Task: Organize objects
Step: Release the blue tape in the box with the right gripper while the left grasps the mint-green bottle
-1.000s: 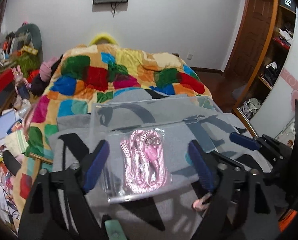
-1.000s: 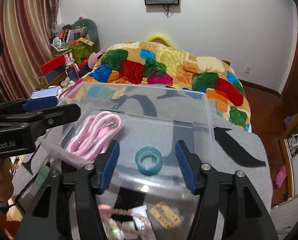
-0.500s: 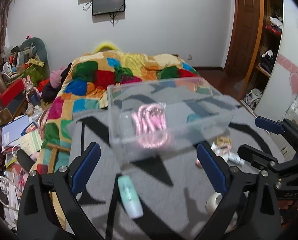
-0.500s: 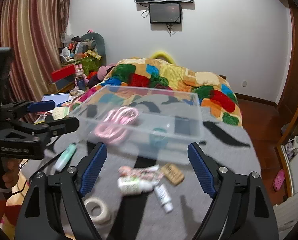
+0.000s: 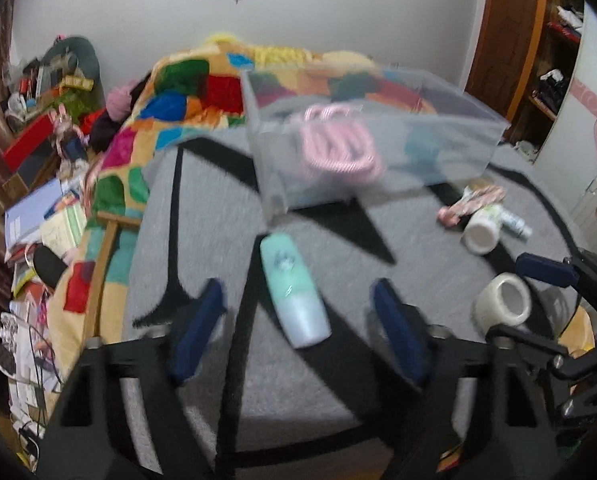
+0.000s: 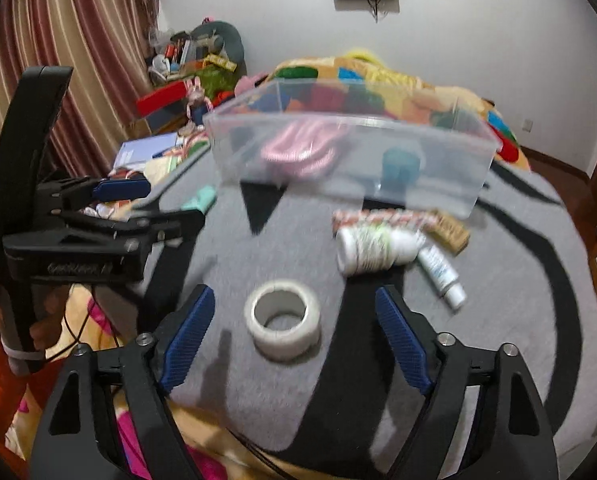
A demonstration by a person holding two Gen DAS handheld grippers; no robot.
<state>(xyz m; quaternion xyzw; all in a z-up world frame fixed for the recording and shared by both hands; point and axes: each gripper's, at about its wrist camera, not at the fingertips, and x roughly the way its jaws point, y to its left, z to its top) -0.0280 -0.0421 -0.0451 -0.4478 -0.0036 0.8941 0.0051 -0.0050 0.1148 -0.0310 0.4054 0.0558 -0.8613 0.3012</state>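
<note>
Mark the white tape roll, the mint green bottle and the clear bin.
white tape roll [image 6: 283, 330], right wrist view, front outer wall.
mint green bottle [image 5: 294, 290], left wrist view, mid body.
clear bin [image 6: 438, 168], right wrist view, near side wall.

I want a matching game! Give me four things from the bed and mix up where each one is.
Things:
1. coiled pink rope
2. mint green bottle
3. white roll of tape
4. small white tube

Places:
A. between the open right gripper's fingers, on the grey blanket
B. inside the clear plastic box
C. beside the white jar, out on the blanket
D. in front of the open left gripper, lying on its side

Pairs: 1-B, 2-D, 3-A, 4-C
</note>
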